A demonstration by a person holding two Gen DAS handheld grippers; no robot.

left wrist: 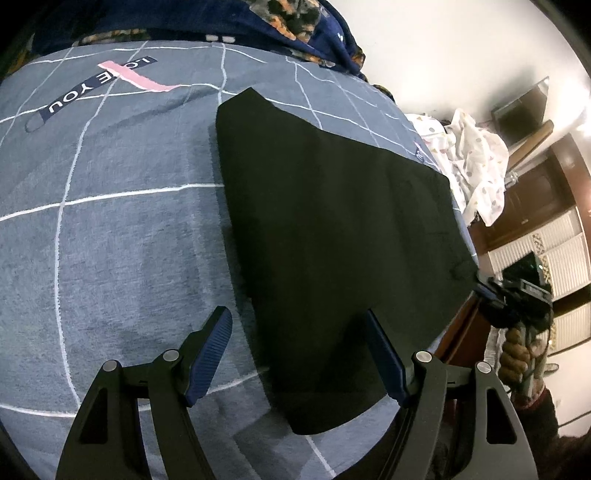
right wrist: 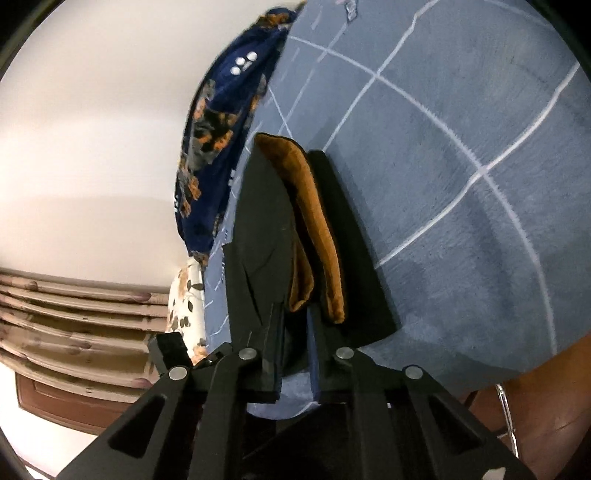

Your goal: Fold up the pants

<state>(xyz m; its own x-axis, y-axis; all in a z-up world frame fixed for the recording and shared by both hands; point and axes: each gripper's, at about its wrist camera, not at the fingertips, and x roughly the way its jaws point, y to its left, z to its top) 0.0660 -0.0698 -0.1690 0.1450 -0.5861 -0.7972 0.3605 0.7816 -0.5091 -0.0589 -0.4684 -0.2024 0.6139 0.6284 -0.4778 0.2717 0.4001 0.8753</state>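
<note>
Black pants (left wrist: pixel 332 236) lie spread flat on the grey checked bed cover (left wrist: pixel 110 240), running from near me to the far right edge. My left gripper (left wrist: pixel 299 350) is open, its jaws wide apart just above the near end of the pants, holding nothing. My right gripper (right wrist: pixel 295 314) is shut on the edge of the black pants (right wrist: pixel 266 229), whose brown lining (right wrist: pixel 314 236) shows where the fabric is lifted. The right gripper also shows in the left wrist view (left wrist: pixel 513 299) at the pants' far right corner, held by a hand.
A dark blue floral blanket (left wrist: pixel 314 29) is bunched at the head of the bed. A white spotted cloth (left wrist: pixel 476 166) lies past the right edge. Wooden furniture and a drawer unit (right wrist: pixel 74 332) stand beside the bed. The cover (right wrist: pixel 461 166) has white grid lines.
</note>
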